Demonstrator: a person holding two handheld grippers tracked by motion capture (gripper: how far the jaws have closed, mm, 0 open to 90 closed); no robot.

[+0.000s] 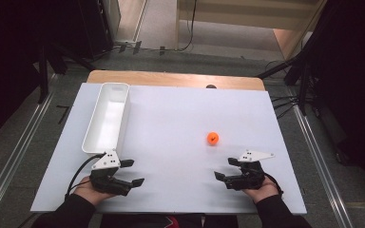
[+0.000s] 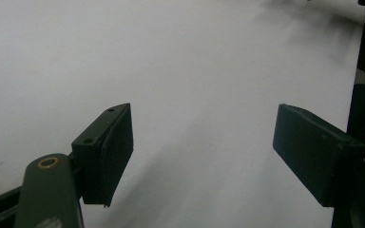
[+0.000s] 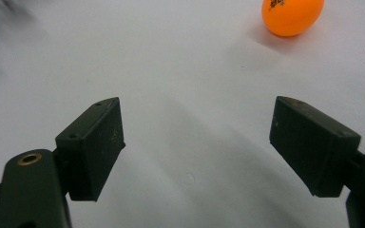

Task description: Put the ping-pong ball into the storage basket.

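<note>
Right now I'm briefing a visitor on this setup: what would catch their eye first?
The orange ball, alone on the white table just beyond the right gripper. Next, the long white tray at the far left, ahead of the left gripper. Both grippers stand open and hold nothing.

My left gripper and right gripper are black two-jaw tools with blocky screwed pads, brass pivot rivets, grey three-cornered top plates, trailing black cables, and dark sleeves behind them.

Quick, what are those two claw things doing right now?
Left gripper: fingers open, holding nothing.
Right gripper: fingers open, holding nothing; small orange ball lies beyond it.
</note>
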